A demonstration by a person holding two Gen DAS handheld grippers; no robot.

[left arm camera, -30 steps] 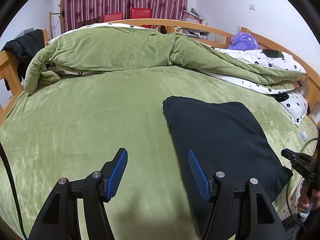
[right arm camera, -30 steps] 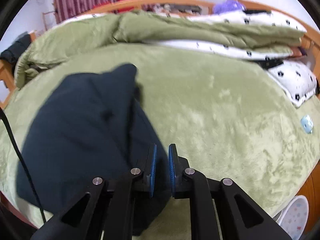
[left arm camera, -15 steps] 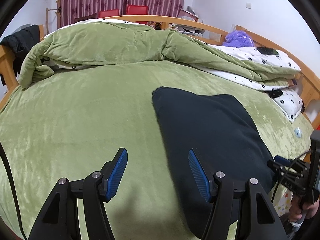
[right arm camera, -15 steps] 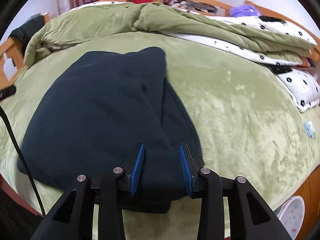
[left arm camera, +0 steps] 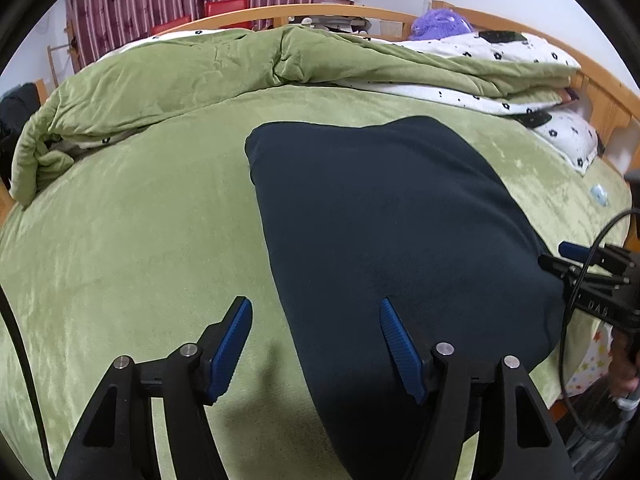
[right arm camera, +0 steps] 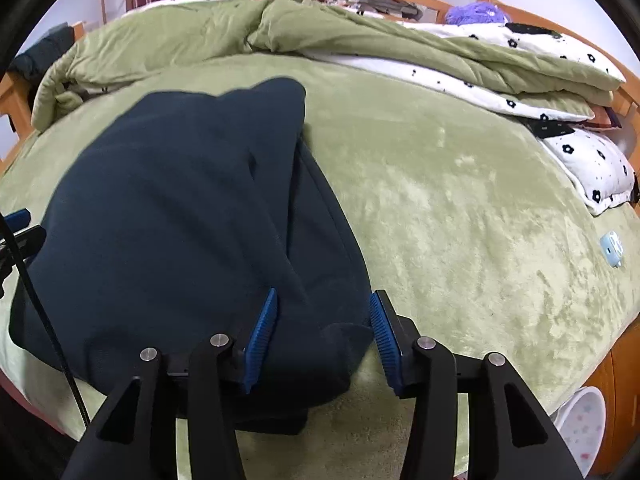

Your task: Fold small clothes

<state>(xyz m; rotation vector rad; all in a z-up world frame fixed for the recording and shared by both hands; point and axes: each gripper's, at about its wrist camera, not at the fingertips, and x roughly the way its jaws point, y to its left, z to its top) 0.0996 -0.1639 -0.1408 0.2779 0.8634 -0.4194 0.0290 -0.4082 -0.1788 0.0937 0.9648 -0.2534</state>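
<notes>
A dark navy garment [left arm camera: 384, 216] lies folded on the green bed cover; it also shows in the right wrist view [right arm camera: 180, 216], with a folded layer along its right side. My left gripper [left arm camera: 316, 344] is open and empty, straddling the garment's left near edge. My right gripper [right arm camera: 322, 340] is open, with the garment's near corner lying loose between its fingers. The right gripper shows at the right edge of the left wrist view [left arm camera: 592, 276].
A bunched green quilt [left arm camera: 192, 76] and a white flowered duvet [right arm camera: 520, 64] lie along the back of the bed. A flowered pillow [right arm camera: 592, 160] and a small blue object [right arm camera: 612, 246] lie at the right. The wooden bed frame [left arm camera: 360, 10] rims the far side.
My right gripper opened and let go of the garment's corner, which now lies flat. The left gripper stayed open and shifted its view a little towards the garment.
</notes>
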